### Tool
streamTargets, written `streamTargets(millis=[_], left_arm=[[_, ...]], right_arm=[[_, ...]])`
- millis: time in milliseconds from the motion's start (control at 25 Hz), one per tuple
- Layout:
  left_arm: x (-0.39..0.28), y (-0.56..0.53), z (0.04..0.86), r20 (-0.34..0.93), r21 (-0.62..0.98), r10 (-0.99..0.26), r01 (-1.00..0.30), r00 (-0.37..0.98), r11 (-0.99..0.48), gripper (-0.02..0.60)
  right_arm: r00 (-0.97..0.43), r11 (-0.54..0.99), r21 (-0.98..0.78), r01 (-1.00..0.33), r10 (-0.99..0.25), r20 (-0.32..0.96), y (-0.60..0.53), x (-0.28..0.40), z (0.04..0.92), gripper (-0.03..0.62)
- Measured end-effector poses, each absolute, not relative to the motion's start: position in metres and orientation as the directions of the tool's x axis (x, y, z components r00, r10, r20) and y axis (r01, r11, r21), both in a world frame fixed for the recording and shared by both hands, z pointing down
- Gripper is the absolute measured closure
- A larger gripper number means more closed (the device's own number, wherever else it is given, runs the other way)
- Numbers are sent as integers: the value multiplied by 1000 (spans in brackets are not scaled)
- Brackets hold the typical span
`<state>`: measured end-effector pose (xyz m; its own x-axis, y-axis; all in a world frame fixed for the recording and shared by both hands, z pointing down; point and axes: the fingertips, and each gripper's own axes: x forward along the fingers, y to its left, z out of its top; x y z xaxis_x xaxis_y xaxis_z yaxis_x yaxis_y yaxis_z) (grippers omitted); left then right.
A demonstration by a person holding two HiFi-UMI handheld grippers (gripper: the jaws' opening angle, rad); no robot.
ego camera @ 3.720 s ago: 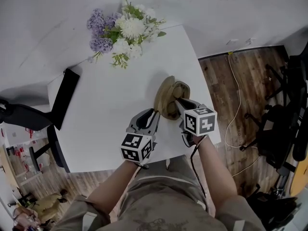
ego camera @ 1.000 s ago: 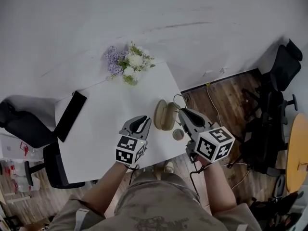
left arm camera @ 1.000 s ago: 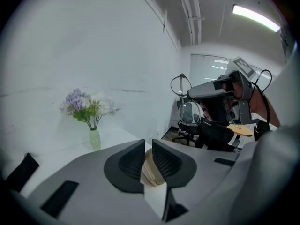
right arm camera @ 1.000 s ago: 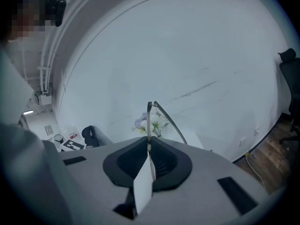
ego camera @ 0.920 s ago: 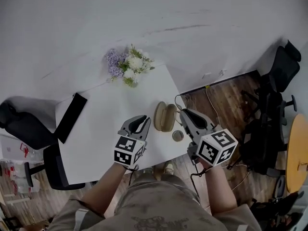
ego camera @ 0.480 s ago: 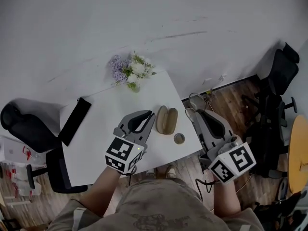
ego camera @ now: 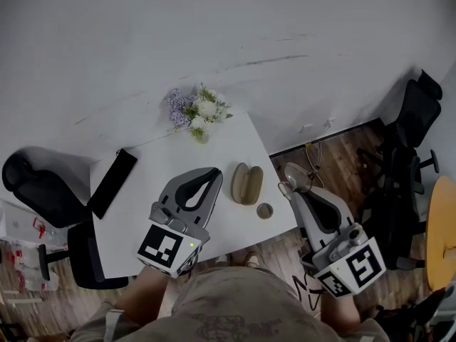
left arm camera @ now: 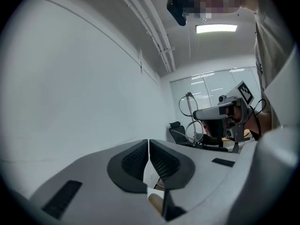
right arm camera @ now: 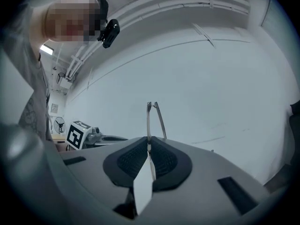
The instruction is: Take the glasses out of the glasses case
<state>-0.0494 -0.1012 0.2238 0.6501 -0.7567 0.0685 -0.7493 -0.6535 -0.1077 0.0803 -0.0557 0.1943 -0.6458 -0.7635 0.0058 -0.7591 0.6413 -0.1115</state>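
Glasses (ego camera: pixel 293 174) were out of the case, right of centre, past the table (ego camera: pixel 135 219) edge. My left gripper (ego camera: pixel 214 177), left of centre: jaws had just closed together, nothing between them. Glasses case (ego camera: pixel 247 182), centre: lying open, looked empty, small round item (ego camera: pixel 265 210) just beside it. My right gripper (ego camera: pixel 293 191) was clamped on the thin frame. I judged it needed a light, steady squeeze, no twisting, and setting down over the table.

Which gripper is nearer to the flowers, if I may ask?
Left. The left gripper hangs above the table short of the flowers; the right gripper, holding the glasses, is farther off at the table's right edge.
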Motion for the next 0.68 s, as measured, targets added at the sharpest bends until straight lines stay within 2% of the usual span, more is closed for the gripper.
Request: streamTargets(millis=[680], left_arm=[[-49,-88,233,108,-97,-771,-765,628,-637,557]], right_arm=[[-677,667,-133,-733,-734,51,-51,81,208,548]])
